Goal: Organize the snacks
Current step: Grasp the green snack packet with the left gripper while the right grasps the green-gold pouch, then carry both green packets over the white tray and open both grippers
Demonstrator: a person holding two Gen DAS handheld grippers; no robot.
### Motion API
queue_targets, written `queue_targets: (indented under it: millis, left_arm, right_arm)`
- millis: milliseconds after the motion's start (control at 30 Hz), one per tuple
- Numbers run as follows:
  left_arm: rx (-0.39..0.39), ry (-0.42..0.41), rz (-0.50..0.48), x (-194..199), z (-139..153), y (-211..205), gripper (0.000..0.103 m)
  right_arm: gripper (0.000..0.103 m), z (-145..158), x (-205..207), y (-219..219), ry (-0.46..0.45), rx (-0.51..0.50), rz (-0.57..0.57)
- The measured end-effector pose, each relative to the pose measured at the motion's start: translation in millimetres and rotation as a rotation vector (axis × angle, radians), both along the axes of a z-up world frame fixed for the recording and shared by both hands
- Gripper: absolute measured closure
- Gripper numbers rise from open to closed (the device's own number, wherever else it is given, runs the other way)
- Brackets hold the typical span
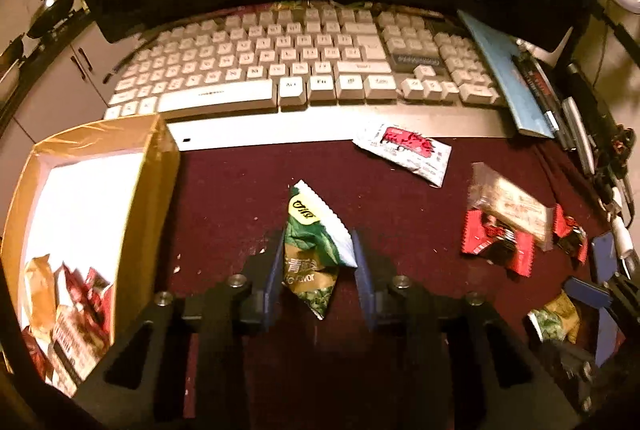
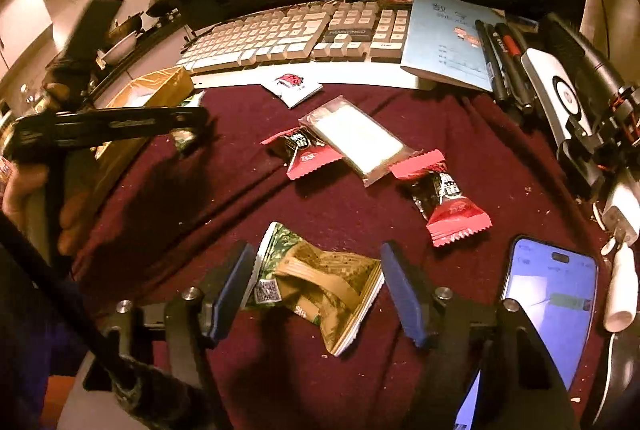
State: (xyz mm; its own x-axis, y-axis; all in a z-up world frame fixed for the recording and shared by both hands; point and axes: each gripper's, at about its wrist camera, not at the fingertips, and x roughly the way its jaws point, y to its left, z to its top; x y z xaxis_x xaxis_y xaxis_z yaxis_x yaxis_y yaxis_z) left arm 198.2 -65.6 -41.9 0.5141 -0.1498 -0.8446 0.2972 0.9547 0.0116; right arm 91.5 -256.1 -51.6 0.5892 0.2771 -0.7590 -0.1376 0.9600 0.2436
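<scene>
Green snack packet (image 1: 310, 246) marked "Flavor"

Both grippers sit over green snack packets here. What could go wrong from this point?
The left gripper pinches its green packet by the crinkled middle only, so it could slip on the way to the box. The right gripper straddles a second green packet without pressing it yet; closing may nudge it askew. The phone lies close beside that gripper and could get bumped.
</scene>
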Motion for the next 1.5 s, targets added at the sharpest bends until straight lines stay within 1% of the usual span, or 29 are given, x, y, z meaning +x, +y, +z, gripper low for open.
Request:
queue_targets:
  millis: [33,133,233,267,300,367,400,433,533,600,633,667,700,800,867,933,1000,1067,1133,1200,1333,1367,1433,1500]
  left_arm:
    - [-0.015,0.001,0.000,-3.2,-1.8,-4.5,0.070]
    - [-0.069,-0.003,0.035,-15.4,1.9,9.0,0.072]
    - [-0.194,-0.019,0.061,-39.7,11.9,28.1,0.072]
    - [-0.212,-0.020,0.071,-44.7,13.3,31.5,0.072]
    - [-0.233,-0.019,0.080,-49.4,14.5,35.8,0.072]
    - [-0.297,-0.017,0.090,-63.6,19.4,46.0,0.072]
    - [-0.311,-0.016,0.096,-67.2,22.1,46.9,0.072]
    - [-0.332,-0.024,0.101,-75.9,25.4,51.3,0.072]
    - [-0.375,-0.043,0.115,-91.4,31.9,61.2,0.072]
    - [-0.391,-0.051,0.119,-96.9,36.0,66.1,0.072]
    - [-0.393,-0.059,0.125,-101.2,38.6,68.5,0.072]
    - [-0.397,-0.062,0.127,-103.2,40.1,70.7,0.072]
    - [-0.403,-0.065,0.126,-105.7,42.1,73.3,0.072]
    - [-0.409,-0.090,0.143,-113.3,47.4,82.7,0.072]
    - [-0.423,-0.095,0.146,-116.8,49.1,89.5,0.072]
    - [-0.427,-0.103,0.159,-120.8,50.2,96.9,0.072]
    - [-0.434,-0.114,0.181,-125.3,51.4,106.9,0.072]
    - [-0.454,-0.118,0.203,-128.2,53.2,118.4,0.072]
    - [-0.479,-0.127,0.233,-131.6,55.9,132.9,0.072]
    - [-0.482,-0.153,0.279,-135.4,61.6,150.8,0.072]
    - [-0.457,-0.196,0.350,-140.1,69.8,178.1,0.072]
    - [-0.437,-0.212,0.381,-141.4,71.1,186.9,0.072]
    - [-0.411,-0.223,0.421,-142.6,71.5,199.2,0.072]
    - [-0.397,-0.216,0.464,-141.7,68.0,212.9,0.072]
  right_arm:
    - [0.043,0.8,-0.5,1.0,-0.005,-0.009,0.001]
    - [0.053,5.1,-4.4,8.1,-0.022,-0.055,0.006]
    - [0.058,7.5,-8.3,10.6,-0.026,-0.074,0.010]
    - [0.058,7.8,-8.9,10.1,-0.028,-0.068,0.011]
    - [0.058,8.3,-10.1,7.7,-0.030,-0.052,0.008]
    - [0.050,6.9,-10.6,3.7,-0.021,-0.014,-0.008]
    - [0.042,4.7,-10.5,2.2,-0.001,-0.008,-0.027]
    - [0.038,3.6,-11.0,3.8,0.011,-0.018,-0.035]
    - [0.034,-0.2,-11.0,9.5,0.025,-0.017,-0.054]
    - [0.034,-1.4,-8.8,8.9,0.019,-0.012,-0.088]
    - [0.035,-1.5,-8.0,9.1,0.018,-0.019,-0.098]
    - [0.037,-1.9,-7.7,12.6,0.013,-0.052,-0.104]
    - [0.043,-2.2,-8.2,16.0,0.005,-0.085,-0.108]
    - [0.052,-3.5,-10.7,26.9,-0.009,-0.171,-0.109]
    - [0.055,-3.4,-12.8,28.9,-0.012,-0.193,-0.109]
    - [0.057,-2.8,-15.6,28.8,-0.018,-0.189,-0.105]
    - [0.057,3.2,-20.7,27.0,-0.046,-0.150,-0.109]
    - [0.057,14.6,-26.2,30.9,-0.095,-0.110,-0.091]
    - [0.057,27.4,-29.2,41.1,-0.135,-0.060,-0.042]
    - [0.057,38.5,-27.2,56.1,-0.166,0.010,0.024]
    - [0.057,53.1,-12.4,97.7,-0.186,0.121,0.169]
    - [0.057,55.1,-7.3,110.1,-0.187,0.143,0.208]
    - [0.057,58.2,3.1,135.8,-0.192,0.178,0.274]
    - [0.057,60.5,16.2,164.2,-0.183,0.203,0.331]
